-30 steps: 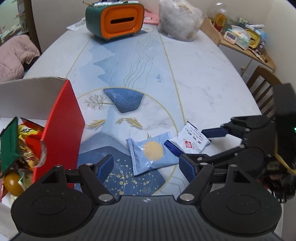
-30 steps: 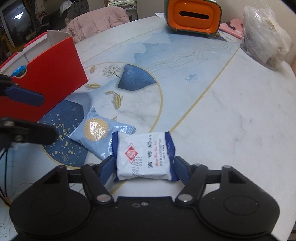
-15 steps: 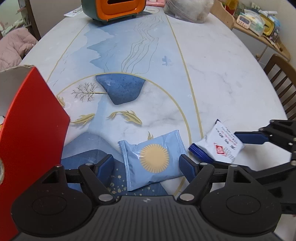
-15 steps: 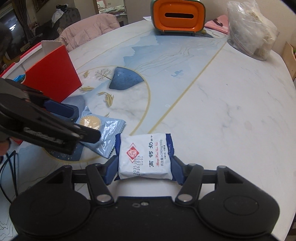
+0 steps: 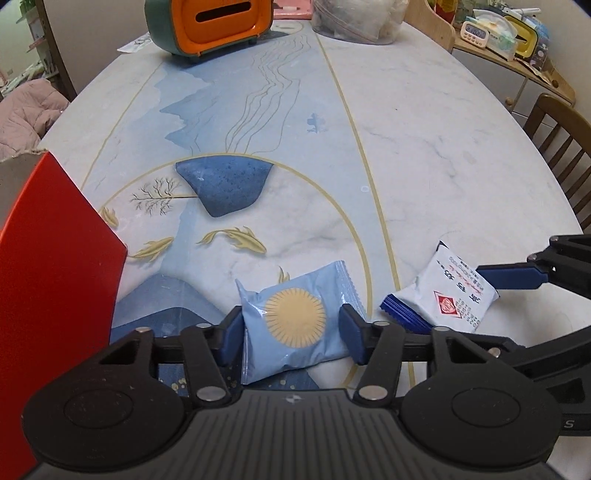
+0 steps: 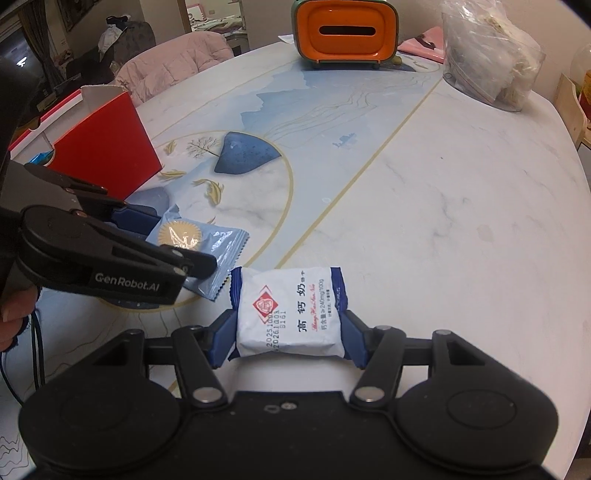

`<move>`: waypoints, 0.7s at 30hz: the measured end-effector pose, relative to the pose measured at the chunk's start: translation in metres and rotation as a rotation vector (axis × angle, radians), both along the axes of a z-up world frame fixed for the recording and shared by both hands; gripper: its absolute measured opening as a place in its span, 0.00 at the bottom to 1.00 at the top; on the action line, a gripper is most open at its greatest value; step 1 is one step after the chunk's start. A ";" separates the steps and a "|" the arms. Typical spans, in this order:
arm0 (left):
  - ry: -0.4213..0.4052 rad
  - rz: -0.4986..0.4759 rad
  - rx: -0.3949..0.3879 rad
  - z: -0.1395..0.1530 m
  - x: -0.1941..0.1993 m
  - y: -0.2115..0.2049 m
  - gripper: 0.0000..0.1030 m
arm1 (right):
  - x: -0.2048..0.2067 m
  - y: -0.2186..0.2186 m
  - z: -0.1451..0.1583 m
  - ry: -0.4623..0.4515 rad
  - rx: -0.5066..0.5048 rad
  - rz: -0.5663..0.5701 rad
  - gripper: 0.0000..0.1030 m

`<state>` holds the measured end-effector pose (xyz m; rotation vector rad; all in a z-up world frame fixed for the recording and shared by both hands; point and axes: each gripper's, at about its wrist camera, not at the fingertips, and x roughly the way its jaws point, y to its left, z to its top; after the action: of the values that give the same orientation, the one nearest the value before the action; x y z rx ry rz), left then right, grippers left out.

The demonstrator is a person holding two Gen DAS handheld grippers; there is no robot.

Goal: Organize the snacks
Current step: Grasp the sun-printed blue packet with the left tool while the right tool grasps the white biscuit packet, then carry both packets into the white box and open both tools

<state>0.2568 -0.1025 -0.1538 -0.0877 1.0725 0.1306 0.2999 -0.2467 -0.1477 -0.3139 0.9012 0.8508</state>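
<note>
A light blue snack packet with a yellow sun (image 5: 295, 321) lies on the table. My left gripper (image 5: 291, 334) straddles it, with its blue pads (image 5: 231, 336) touching the packet's two sides. The packet also shows in the right wrist view (image 6: 192, 245) under the left gripper's fingers (image 6: 155, 258). My right gripper (image 6: 288, 336) is shut on a white and blue snack packet (image 6: 290, 314) at the table surface. That packet shows in the left wrist view (image 5: 447, 295) too. A red box (image 5: 48, 280) stands at the left.
An orange and green tissue box (image 5: 210, 26) and a clear plastic bag (image 6: 487, 55) stand at the table's far end. A wooden chair (image 5: 561, 147) and a cluttered shelf (image 5: 509, 33) are to the right. A pink jacket (image 6: 173, 62) lies on a chair at the left.
My left gripper has moved forward over the sun packet and closed in until its pads touch the packet's sides. My right gripper has stayed shut on the white packet.
</note>
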 end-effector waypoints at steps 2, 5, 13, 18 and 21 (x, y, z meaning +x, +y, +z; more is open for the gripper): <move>-0.004 -0.003 0.007 0.002 0.000 0.000 0.47 | -0.001 -0.001 0.000 0.000 0.002 -0.008 0.57; -0.002 0.004 0.006 0.004 -0.001 0.001 0.46 | -0.003 -0.003 0.001 0.003 0.006 -0.025 0.56; -0.007 0.021 -0.049 0.013 -0.016 0.005 0.45 | -0.015 -0.013 0.009 0.013 0.033 -0.079 0.56; -0.017 0.018 -0.082 0.026 -0.032 0.008 0.44 | -0.028 -0.019 0.018 0.017 0.047 -0.110 0.55; -0.033 0.007 -0.091 0.035 -0.043 0.010 0.44 | -0.040 -0.020 0.025 0.012 0.055 -0.120 0.55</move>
<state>0.2135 -0.0924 -0.1184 -0.1750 1.0452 0.0868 0.2598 -0.2671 -0.1228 -0.2046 0.8973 0.7658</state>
